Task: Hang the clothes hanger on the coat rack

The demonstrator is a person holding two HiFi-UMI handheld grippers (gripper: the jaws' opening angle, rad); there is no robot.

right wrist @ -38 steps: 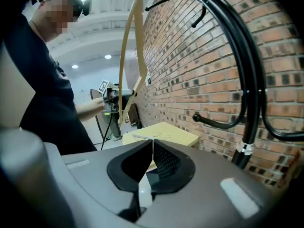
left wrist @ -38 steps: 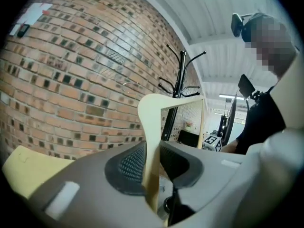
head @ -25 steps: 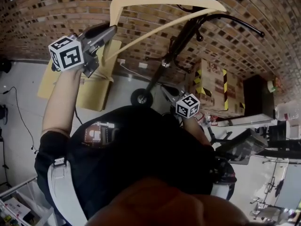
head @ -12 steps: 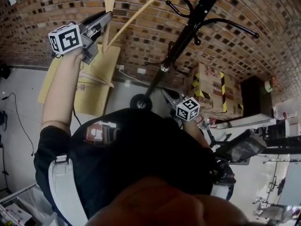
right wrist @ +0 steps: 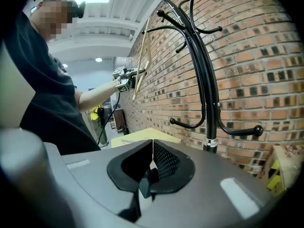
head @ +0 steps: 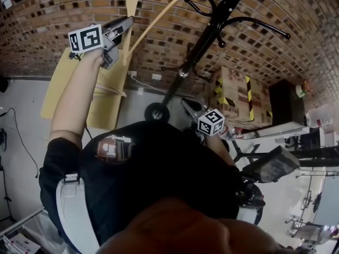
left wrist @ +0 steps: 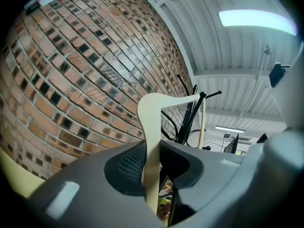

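Observation:
A pale wooden hanger [head: 139, 12] is raised in front of the brick wall, its top cut off by the head view's upper edge. My left gripper [head: 125, 25] is shut on one end of the hanger [left wrist: 151, 127], and the pads press its flat arm from both sides. The black coat rack [head: 211, 32] with its curved hooks stands just right of the hanger, apart from it. It also shows beyond the hanger as the coat rack [left wrist: 192, 115]. My right gripper [right wrist: 152, 146] is shut on nothing, held low near the rack's pole [right wrist: 204, 75]; its marker cube [head: 212, 121] shows there.
A brick wall [head: 53, 15] runs behind everything. A yellow table [head: 103, 102] stands under the left arm. The rack's round base [head: 157, 111] is on the floor, and a cardboard box with yellow-black tape [head: 238, 97] is to its right. A desk with gear [head: 275, 163] is at the far right.
My left gripper has carried the hanger to the right, closer to the rack, and rolled a little; the hanger's top has left the picture. The right gripper has kept still.

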